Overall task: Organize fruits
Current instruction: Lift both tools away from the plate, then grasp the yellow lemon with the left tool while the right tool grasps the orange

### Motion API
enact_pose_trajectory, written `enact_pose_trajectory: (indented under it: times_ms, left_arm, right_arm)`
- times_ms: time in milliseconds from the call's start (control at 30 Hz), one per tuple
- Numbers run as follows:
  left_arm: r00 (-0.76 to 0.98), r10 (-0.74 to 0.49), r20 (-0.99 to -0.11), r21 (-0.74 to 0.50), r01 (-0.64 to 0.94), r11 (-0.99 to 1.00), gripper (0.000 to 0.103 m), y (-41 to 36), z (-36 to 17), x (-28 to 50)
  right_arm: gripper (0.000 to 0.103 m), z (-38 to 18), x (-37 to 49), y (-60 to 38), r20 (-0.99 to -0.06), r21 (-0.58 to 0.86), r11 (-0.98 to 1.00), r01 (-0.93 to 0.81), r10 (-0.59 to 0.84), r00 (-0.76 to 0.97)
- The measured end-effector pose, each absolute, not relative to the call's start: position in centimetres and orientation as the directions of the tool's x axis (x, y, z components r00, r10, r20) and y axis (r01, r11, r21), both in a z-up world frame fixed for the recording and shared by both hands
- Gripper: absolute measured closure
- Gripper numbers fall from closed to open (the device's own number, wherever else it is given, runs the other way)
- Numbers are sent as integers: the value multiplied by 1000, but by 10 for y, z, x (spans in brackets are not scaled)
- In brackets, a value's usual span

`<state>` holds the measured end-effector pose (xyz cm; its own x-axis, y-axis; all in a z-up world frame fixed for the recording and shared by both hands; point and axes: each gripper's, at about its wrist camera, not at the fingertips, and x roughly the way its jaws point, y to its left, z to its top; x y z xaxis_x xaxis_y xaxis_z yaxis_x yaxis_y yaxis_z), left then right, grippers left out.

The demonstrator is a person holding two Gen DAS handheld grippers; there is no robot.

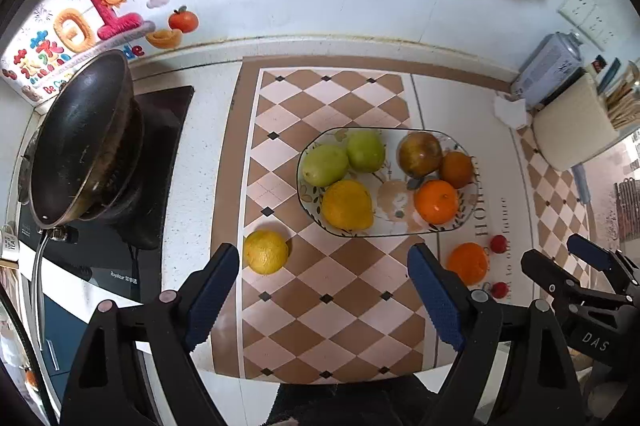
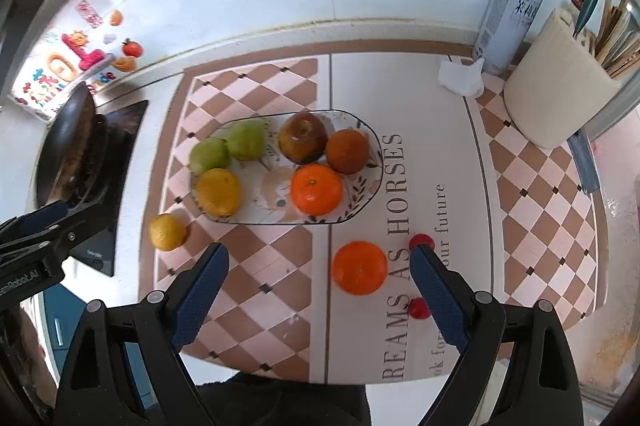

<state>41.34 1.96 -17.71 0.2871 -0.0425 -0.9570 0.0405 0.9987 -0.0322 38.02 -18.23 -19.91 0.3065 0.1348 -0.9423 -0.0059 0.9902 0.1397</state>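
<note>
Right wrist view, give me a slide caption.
Open right gripper hovers near a loose orange, below the fruit plate.

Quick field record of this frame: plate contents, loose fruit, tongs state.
plate: two green pears, lemon, apple, brown fruit, orange
loose on mat: lemon left of plate, orange, two small red fruits
left tongs: open, empty
right tongs: open, empty, loose orange ahead of them
stove side: black pan

Left gripper (image 1: 324, 268) and right gripper (image 2: 320, 266) gape, empty.
</note>
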Motion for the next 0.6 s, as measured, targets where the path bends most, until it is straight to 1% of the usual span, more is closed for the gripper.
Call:
enact_pose_trajectory:
  times_ms: [300, 600]
  left_arm:
    - [324, -64, -944, -48, 57, 997, 17, 20, -147, 381]
    - [343, -93, -935, -83, 45, 996, 17, 17, -135, 365]
  right_arm:
    - [9, -155, 348, -181, -921, 140, 990, -13, 135, 365]
    - [9, -139, 333, -186, -907, 172, 985, -18, 166, 388]
